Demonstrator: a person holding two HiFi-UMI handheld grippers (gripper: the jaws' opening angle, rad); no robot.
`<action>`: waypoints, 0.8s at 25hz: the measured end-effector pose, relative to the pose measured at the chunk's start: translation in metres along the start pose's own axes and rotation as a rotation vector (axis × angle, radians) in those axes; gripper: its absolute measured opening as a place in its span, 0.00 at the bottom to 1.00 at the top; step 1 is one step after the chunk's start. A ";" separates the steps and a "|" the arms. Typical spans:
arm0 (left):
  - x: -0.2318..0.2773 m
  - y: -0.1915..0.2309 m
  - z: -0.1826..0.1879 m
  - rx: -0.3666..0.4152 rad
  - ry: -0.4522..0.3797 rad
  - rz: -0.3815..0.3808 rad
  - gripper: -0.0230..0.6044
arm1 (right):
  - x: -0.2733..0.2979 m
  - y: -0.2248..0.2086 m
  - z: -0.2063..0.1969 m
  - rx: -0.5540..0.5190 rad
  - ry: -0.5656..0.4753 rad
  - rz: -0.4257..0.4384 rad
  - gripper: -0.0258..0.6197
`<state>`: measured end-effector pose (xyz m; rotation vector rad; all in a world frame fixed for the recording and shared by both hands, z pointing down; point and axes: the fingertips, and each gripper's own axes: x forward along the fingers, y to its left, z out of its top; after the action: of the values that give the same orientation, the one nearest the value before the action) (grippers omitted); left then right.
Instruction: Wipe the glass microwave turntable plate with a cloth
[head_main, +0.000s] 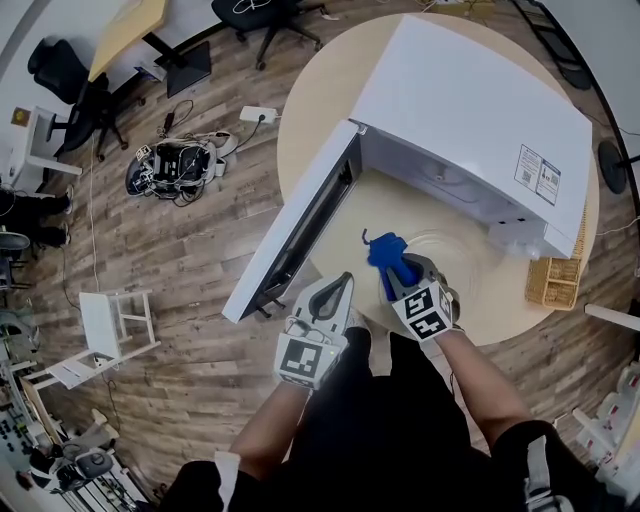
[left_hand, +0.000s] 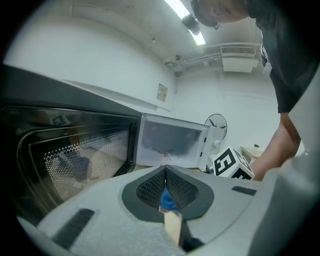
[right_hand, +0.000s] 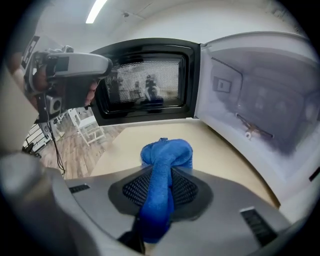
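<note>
Gripping the blue cloth (head_main: 384, 251), your right gripper (head_main: 400, 272) has its jaws clamped on it at the edge of the glass plate (head_main: 455, 250), which lies on the round table (head_main: 310, 110) before the open microwave (head_main: 470, 110). Your left gripper (head_main: 344, 282) hangs beside it, jaws together and empty.

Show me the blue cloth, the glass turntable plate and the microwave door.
blue cloth (right_hand: 165, 155), right gripper view, on its bunched front end.
glass turntable plate (head_main: 465, 265), head view, on its ringed surface to the right of the cloth.
microwave door (head_main: 295, 225), head view, on the middle of the open door.
</note>
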<state>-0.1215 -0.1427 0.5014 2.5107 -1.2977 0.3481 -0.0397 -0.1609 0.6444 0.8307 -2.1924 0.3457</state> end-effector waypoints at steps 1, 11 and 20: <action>0.001 0.000 0.000 0.013 0.003 0.000 0.05 | 0.000 0.000 0.000 -0.019 0.007 -0.004 0.18; 0.011 -0.014 0.000 0.058 0.027 -0.036 0.05 | 0.000 -0.006 -0.001 -0.105 0.024 -0.065 0.18; 0.016 -0.020 0.002 0.062 0.031 -0.042 0.05 | -0.008 -0.030 -0.008 -0.143 0.057 -0.134 0.18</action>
<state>-0.0961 -0.1442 0.5021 2.5692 -1.2394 0.4227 -0.0113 -0.1760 0.6439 0.8724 -2.0697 0.1435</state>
